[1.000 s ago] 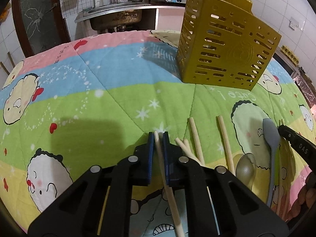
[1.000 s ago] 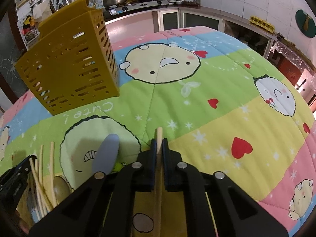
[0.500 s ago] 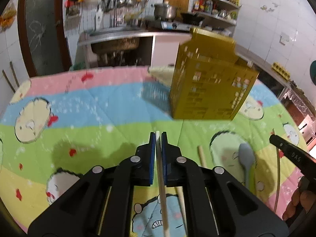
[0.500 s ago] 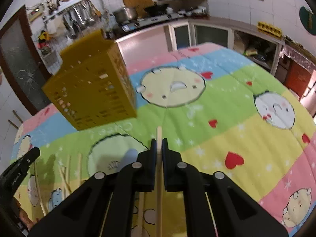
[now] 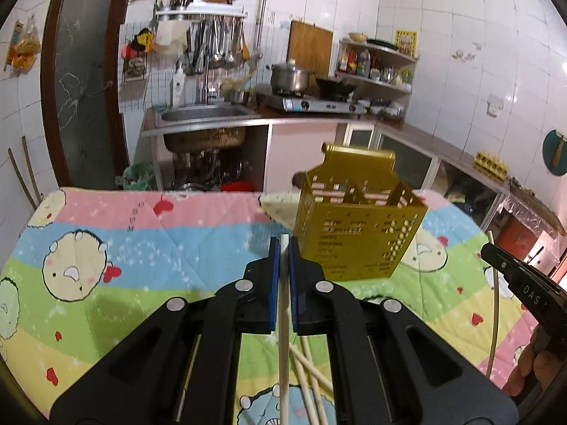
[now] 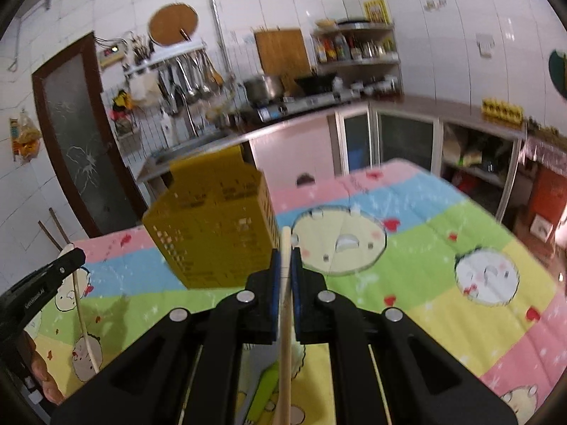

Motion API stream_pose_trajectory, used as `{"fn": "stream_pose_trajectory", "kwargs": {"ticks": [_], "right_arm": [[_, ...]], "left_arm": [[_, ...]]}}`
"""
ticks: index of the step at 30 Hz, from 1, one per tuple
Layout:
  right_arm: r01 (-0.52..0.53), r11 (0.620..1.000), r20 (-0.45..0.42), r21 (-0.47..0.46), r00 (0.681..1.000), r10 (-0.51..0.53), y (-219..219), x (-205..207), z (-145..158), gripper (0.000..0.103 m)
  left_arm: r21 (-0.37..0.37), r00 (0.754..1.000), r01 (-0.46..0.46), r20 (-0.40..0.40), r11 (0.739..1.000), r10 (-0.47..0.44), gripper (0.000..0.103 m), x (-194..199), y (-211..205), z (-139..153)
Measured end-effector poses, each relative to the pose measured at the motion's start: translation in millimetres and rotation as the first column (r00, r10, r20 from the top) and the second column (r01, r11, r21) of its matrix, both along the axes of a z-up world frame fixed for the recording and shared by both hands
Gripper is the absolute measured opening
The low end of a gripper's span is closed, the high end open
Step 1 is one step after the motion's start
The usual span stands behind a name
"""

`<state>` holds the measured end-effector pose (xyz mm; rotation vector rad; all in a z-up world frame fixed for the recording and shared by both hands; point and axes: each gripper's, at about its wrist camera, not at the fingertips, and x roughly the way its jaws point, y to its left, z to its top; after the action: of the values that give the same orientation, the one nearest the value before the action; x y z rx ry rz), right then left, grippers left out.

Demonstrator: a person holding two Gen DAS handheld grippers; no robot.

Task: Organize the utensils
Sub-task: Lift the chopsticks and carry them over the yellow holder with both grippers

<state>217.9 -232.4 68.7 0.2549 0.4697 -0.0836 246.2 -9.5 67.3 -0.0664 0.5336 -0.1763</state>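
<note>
Between left gripper (image 5: pixel 281 258) pads, chopstick (image 5: pixel 283 336) clamped, holder (image 5: pixel 358 226) beyond

A golden-yellow slotted utensil holder (image 5: pixel 358 226) is showing pale bars through its perforations. The quilted cloth (image 5: pixel 141 248) is running in pink, blue, green and yellow bands, dotted with red hearts, white stars and round cartoon faces. Both grippers are wearing black bodies with blue pads (image 5: pixel 272 276), the left gripper (image 5: pixel 282 248) and right gripper (image 6: pixel 286 258) each framing a pale cream chopstick (image 5: pixel 283 336). A grey-and-lime utensil (image 6: pixel 262 386) is showing below.
</note>
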Motion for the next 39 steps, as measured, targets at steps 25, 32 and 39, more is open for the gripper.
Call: {"fn": "stream_pose_trajectory", "kwargs": {"ticks": [25, 32, 39], "right_arm": [[-0.027, 0.999, 0.145, -0.027, 0.989, 0.031, -1, -20, 22, 0.006], [-0.016, 0.998, 0.156, -0.061, 0.987, 0.025, 2, -15, 26, 0.006], [-0.009, 0.997, 0.218, -0.077, 0.976, 0.025, 5, -14, 53, 0.006]], "left_arm": [[0.016, 0.99, 0.023, 0.138, 1.0, -0.025, 0.004, -23, -2, 29], [0.013, 0.988, 0.031, 0.15, 0.999, -0.033, 0.004, -23, -2, 32], [0.0, 0.981, 0.043, 0.192, 0.999, -0.043, 0.003, -17, -2, 53]]}}
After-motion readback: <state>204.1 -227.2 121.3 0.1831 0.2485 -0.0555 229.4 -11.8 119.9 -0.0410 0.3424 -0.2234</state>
